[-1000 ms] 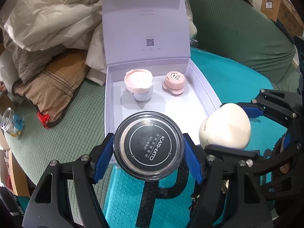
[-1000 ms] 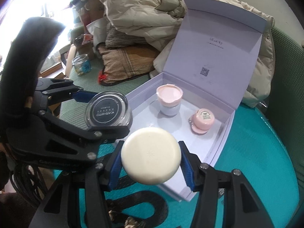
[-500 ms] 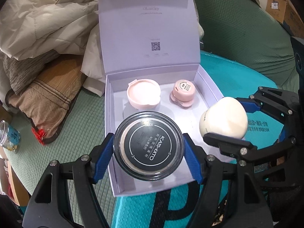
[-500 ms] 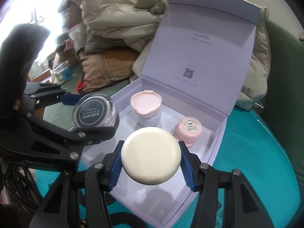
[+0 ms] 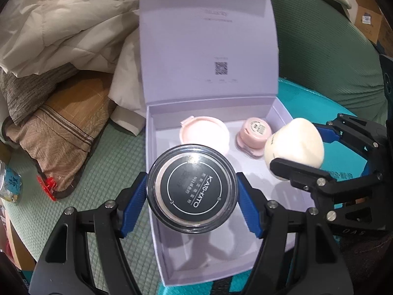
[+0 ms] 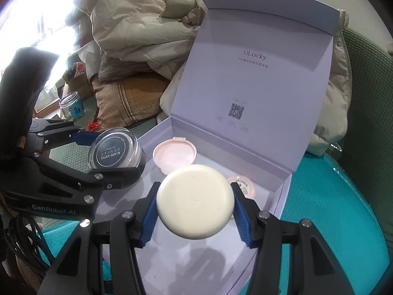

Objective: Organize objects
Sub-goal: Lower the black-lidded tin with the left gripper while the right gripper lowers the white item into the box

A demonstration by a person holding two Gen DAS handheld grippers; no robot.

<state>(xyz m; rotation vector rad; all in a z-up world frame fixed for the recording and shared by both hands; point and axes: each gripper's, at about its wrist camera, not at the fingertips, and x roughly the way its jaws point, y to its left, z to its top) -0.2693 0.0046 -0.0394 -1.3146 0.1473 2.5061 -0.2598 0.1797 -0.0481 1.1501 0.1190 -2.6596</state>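
My left gripper [image 5: 192, 193] is shut on a clear round jar with a black lid [image 5: 192, 189], held over the front left of the open lilac box [image 5: 153, 147]. To its right, my right gripper [image 6: 195, 205] is shut on a cream round case [image 6: 195, 202] above the box's front right. This case [image 5: 293, 145] also shows in the left wrist view, and the black-lidded jar [image 6: 115, 151] in the right wrist view. Inside the box at the back stand a pink-lidded pot [image 5: 205, 135] and a small pink jar [image 5: 254, 131]. The box lid [image 6: 255, 68] stands upright behind.
The box rests on a teal mat [image 6: 326, 196] on a green sofa [image 5: 326, 49]. Piled beige jackets [image 6: 137, 22] and a brown cushion [image 5: 61, 123] lie left of the box. A small glass jar [image 6: 71, 105] and a red clip [image 5: 48, 184] lie on the green seat at left.
Both grippers, each keeping its jar, have moved forward and slightly down from the box's front edge to over its inside. The box looms larger.
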